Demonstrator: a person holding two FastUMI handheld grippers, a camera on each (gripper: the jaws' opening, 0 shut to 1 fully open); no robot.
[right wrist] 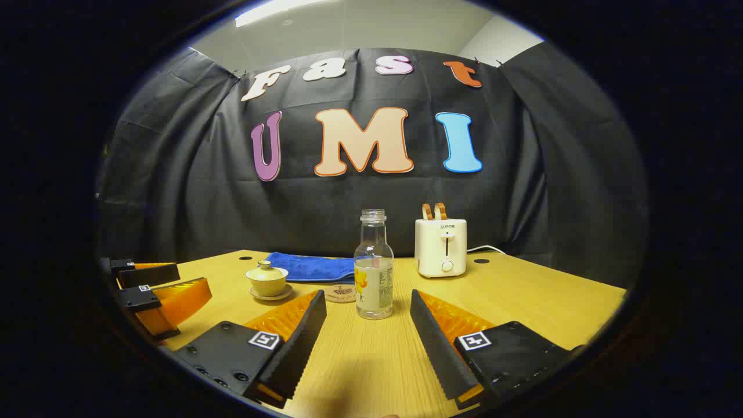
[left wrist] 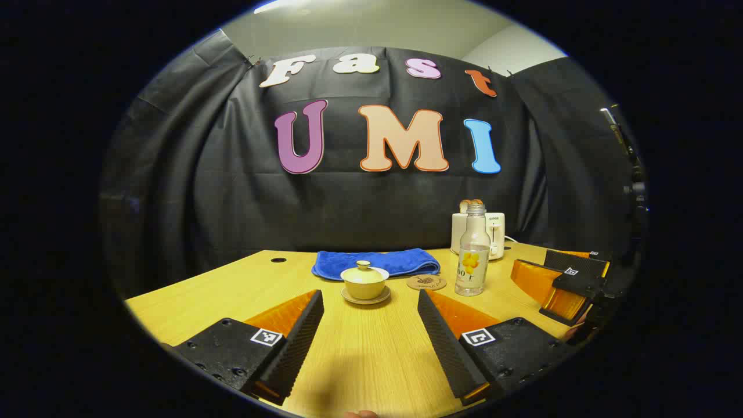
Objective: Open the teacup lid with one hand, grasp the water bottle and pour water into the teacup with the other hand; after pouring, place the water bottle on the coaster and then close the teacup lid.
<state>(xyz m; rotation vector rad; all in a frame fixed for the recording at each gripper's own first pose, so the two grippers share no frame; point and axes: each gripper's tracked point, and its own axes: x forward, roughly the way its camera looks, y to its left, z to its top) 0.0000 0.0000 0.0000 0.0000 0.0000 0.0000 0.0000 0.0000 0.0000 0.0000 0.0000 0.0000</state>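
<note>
1. The left gripper is held with its fingers spread wide and empty, lined up on the teacup, which sits on its saucer on the table with the lid not yet lifted. The lid's knob is small and rounded; if it is pinched off-centre, the lid is likely to slip out or tip against the cup's rim.

2. The right gripper is likewise spread open and empty, with the water bottle standing upright just ahead between its fingers, uncapped and partly filled. If the fingers are closed unevenly, the bottle can be nudged over and water spilled through the open neck.

3. The coaster lies between the teacup and the bottle, close to both. The cup or its saucer can be knocked by the bottle when it is swung across for pouring.

4. The bottle's glassy wall looks smooth; a weak grip is judged likely to let it turn in the fingers during the tilt, so that water misses the small cup.

5. A blue cloth lies just behind the teacup and a toaster stands behind the bottle; either can be brushed if a reach is carried too far.

6. With both grippers close together, a collision between them is possible over the cup.
</note>
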